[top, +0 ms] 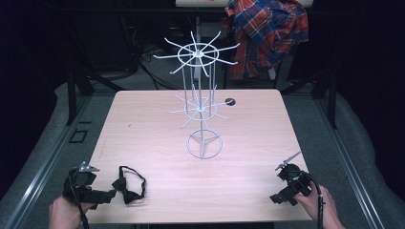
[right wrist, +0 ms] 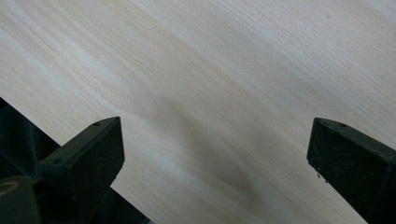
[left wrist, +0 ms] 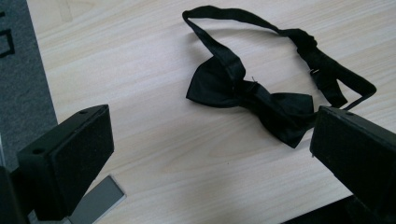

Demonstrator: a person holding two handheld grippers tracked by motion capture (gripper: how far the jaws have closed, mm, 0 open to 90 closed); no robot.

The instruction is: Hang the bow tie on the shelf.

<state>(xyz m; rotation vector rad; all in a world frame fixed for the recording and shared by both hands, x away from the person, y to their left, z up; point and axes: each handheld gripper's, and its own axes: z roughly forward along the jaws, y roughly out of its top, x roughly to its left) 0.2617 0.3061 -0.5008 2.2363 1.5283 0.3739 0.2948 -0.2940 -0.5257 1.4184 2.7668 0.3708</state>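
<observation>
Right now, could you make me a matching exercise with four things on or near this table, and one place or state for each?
Things:
1. bow tie
2. wire rack
3. plaid shirt
4. right gripper

Places or states:
A. hangs behind the table
B. open above bare wood
C. lies flat beside the left gripper
D. stands upright mid-table

Pairs: 1-C, 2-D, 3-A, 4-B
</observation>
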